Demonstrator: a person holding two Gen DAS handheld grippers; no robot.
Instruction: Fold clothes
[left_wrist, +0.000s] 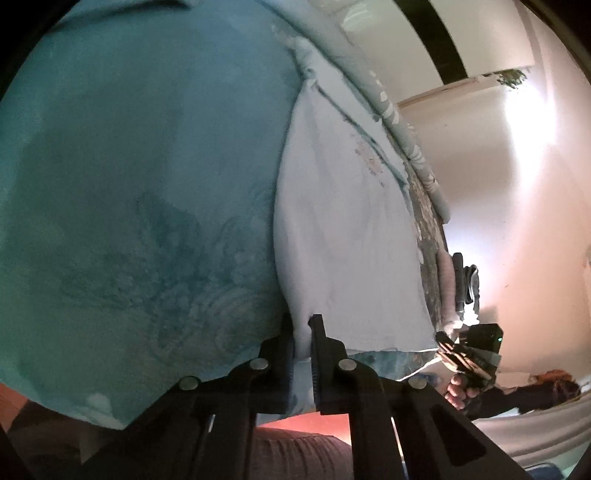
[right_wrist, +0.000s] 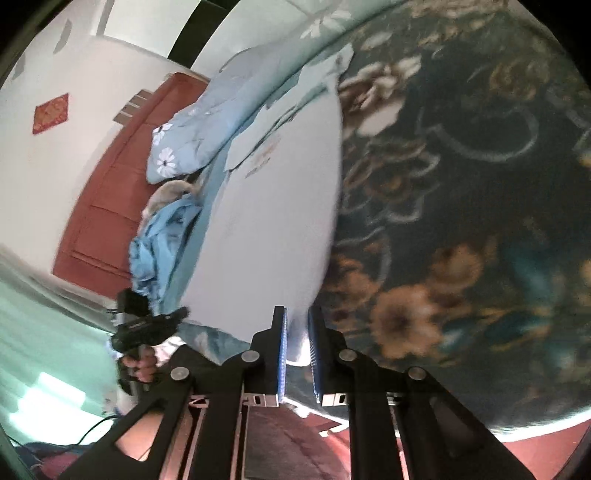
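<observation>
My left tongs and right tongs each pinch a bunched hem corner of the smooth pale garment, spread over the floral bedspread.

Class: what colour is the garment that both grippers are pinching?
The garment is plain pale white, faint print near the collar; right wrist view shows it best.

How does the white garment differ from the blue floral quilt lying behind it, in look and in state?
The white garment is plain and pale, with only a small faint print near its top; the blue floral quilt is light blue with white daisies. The garment lies spread fairly flat, while the quilt is bunched into a thick roll. The right gripper and left gripper pinch the garment's near edge; nothing holds the quilt. Both rest on the bed.
</observation>
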